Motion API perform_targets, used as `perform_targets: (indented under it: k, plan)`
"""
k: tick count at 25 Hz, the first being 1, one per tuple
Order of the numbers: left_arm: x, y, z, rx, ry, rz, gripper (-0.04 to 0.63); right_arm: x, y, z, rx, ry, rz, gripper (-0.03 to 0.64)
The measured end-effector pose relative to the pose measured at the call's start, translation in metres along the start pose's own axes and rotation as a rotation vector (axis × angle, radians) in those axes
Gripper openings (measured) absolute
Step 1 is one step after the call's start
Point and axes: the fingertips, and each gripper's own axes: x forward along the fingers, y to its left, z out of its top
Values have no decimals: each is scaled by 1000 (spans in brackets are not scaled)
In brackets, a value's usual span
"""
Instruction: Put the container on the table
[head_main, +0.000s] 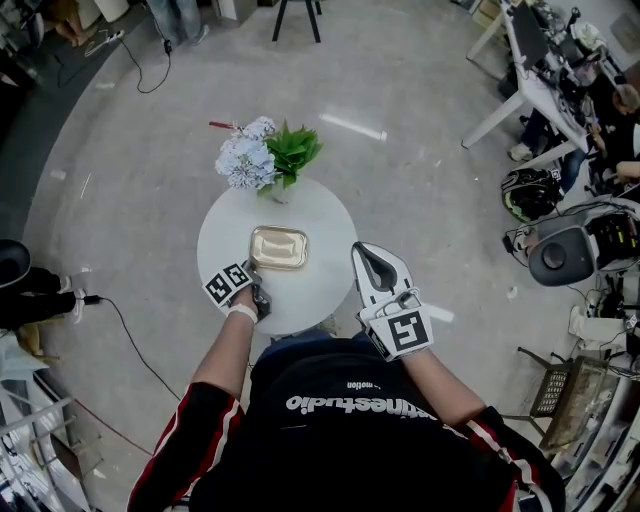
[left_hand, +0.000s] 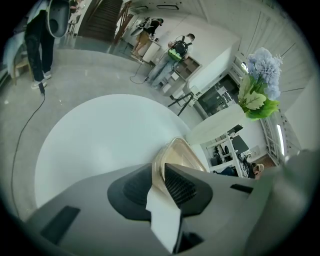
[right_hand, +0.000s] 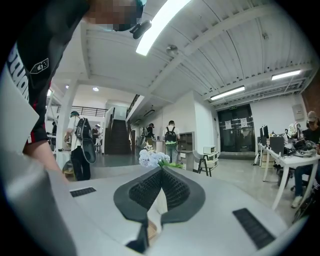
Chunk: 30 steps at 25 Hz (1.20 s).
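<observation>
At the left, held the left gripper (head_main: 255, 278) (left_hand: 162, 172) over the near edge of the round white table (head_main: 225, 235) (left_hand: 100, 135), pointed steeply down. Had its jaws narrow, closed on the near left rim of the container (head_main: 278, 247) (left_hand: 182, 152), with a pad against each side of the rim, as far as could be seen. Found the container, shallow, golden and with rounded corners, resting flat on the table, about in the middle. Behind it, at the far edge of the table, noticed a bunch of pale blue flowers (head_main: 265, 155) (left_hand: 260, 85) (right_hand: 155, 159) with green leaves, apart from the container. Further right, held the right gripper (head_main: 368, 255) (right_hand: 161, 172) at the right edge of the table, pointed almost level, near the container but not touching it. Had its jaws together at the tips, with nothing between them. At the far right, past bare grey floor, noted a white desk (head_main: 530, 90) with seated people beside it.
</observation>
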Motion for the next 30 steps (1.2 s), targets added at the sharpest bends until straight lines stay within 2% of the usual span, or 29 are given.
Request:
perform_targets:
  k: [6,13,17,26,30]
  plan:
    - [-1,0,0,5,-3,-14,124,-2,2,4,-6,-7,-3,11]
    - [-16,-7,11,62,-46,-25,129,-2,10,13,8,-41,-2,11]
    - [-32,-17,22,149,-64,-46,129,-3,19,17,4,-39,5,11]
    - [-79,-46,41,402,-137,-86,129,-9,36,32,9,-66,-8,11]
    - [-98,-58,44,452,-156,-140,129,-11,44,37,10,-82,-11,11]
